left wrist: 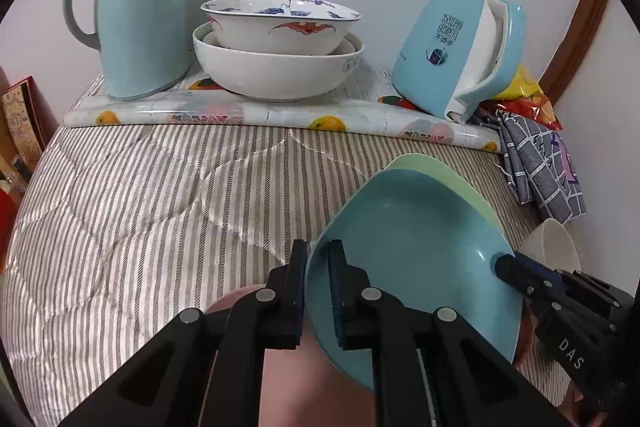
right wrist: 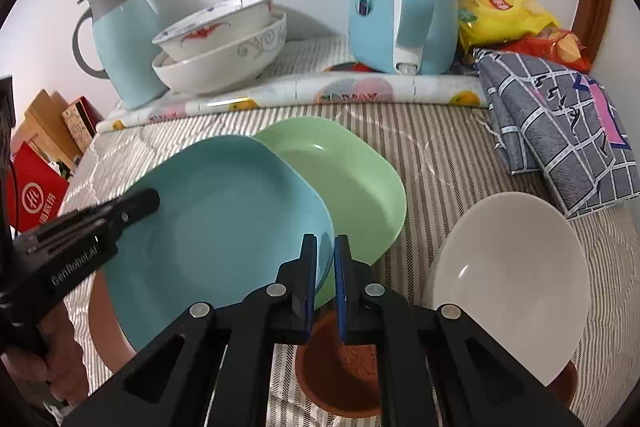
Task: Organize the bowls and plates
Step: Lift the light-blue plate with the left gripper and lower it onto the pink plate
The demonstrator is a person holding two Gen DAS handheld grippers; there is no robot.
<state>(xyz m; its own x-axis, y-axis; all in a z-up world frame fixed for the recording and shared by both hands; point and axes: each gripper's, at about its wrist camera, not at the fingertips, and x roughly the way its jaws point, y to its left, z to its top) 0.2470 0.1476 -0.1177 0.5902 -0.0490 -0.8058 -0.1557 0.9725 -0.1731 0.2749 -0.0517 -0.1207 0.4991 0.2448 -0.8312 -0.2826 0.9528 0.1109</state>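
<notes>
— Two tongs are clamped on one blue plate: the left tongs are closed over its rim at nine o'clock, the right tongs over the opposite rim at three o'clock. Why is it gripped from both sides?

— A wide, shallow plate is steadied that way; with one pinch at the edge it would probably tip. It is seen tilted, its far edge resting over the green plate, which lies just beyond at about one o'clock on the striped bedcover.

— Where are the bowls kept?

— Two patterned bowls are nested at twelve o'clock on a fruit-print mat against the wall, between a pale thermos jug and a blue kettle. A plain white bowl is left at three o'clock, and a brown bowl is partly hidden under the right tongs.

— What is the likely intent?

— Stacking blue on green is judged likely; square seating cannot yet be confirmed.
</notes>
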